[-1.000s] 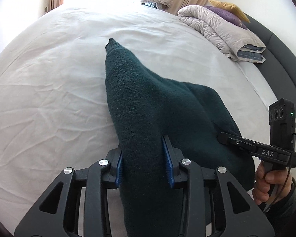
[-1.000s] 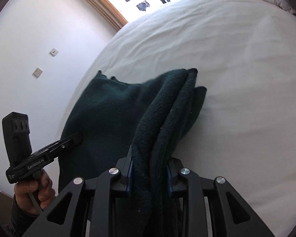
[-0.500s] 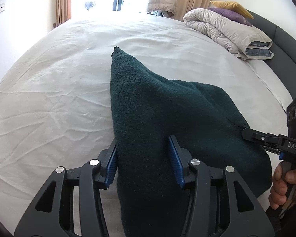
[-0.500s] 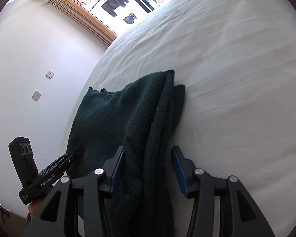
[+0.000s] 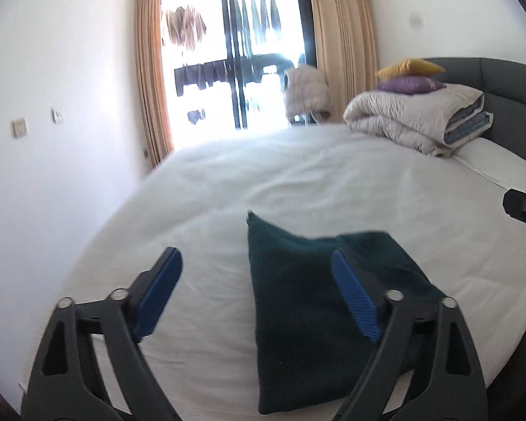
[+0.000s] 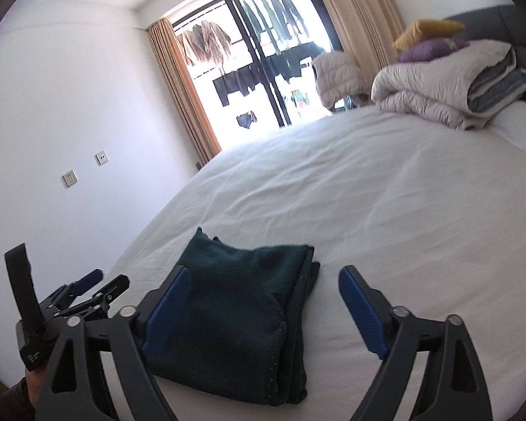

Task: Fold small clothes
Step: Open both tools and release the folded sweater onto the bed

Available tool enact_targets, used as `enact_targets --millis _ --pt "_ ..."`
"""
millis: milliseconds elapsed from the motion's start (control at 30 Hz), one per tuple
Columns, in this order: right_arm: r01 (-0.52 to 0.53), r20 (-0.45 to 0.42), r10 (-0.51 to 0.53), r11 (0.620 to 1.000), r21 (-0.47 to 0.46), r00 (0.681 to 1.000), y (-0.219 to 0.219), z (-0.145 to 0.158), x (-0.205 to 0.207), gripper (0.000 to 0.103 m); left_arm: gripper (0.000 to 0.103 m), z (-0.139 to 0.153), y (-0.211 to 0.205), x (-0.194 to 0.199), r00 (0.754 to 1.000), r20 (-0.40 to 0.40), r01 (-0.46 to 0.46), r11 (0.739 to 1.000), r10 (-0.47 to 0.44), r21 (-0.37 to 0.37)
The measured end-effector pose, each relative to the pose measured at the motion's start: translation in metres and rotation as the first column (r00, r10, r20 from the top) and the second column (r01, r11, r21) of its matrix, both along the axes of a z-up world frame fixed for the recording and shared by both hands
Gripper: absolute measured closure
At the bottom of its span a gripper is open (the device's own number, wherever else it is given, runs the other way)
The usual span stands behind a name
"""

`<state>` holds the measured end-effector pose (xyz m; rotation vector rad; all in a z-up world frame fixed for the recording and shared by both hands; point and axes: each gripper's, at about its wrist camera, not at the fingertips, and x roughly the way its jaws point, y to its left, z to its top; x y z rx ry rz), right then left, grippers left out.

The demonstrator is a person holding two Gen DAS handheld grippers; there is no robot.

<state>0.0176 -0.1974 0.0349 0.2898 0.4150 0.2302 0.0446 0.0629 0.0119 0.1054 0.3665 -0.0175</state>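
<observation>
A dark green knitted garment lies folded on the white bed sheet near the front edge. My left gripper hangs above it, its jaws opening wide with nothing between the blue pads. In the right wrist view the same garment shows as a flat stack with layered edges on its right side. My right gripper is also opening wide, lifted clear of the cloth, with nothing pressed between its pads. The left gripper shows at the lower left of that view.
A folded grey duvet with a purple cushion and a yellow cushion on top sits at the head of the bed by the dark headboard. Curtains and a glass door stand beyond the bed. A white wall lies to the left.
Both grippers let go of the green garment, spread wide, rose and tilted up. The garment now lies flat and folded on the sheet.
</observation>
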Motion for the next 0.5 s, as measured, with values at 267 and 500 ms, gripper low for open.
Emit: enact_targets --millis 267,500 --pt "0.090 0.194 -0.069 0.991 -0.101 0.979 0.011 0.042 -0.054 0.000 0.000 0.046 -0.001 -0.088 0.986 0.168 0.006 0.999 -0.001 -0.031" --pt "0.066 0.149 -0.044 0.987 -0.149 0.988 0.019 0.041 -0.075 0.000 0.000 0.059 0.005 -0.123 0.992 0.126 0.003 0.998 0.006 -0.068"
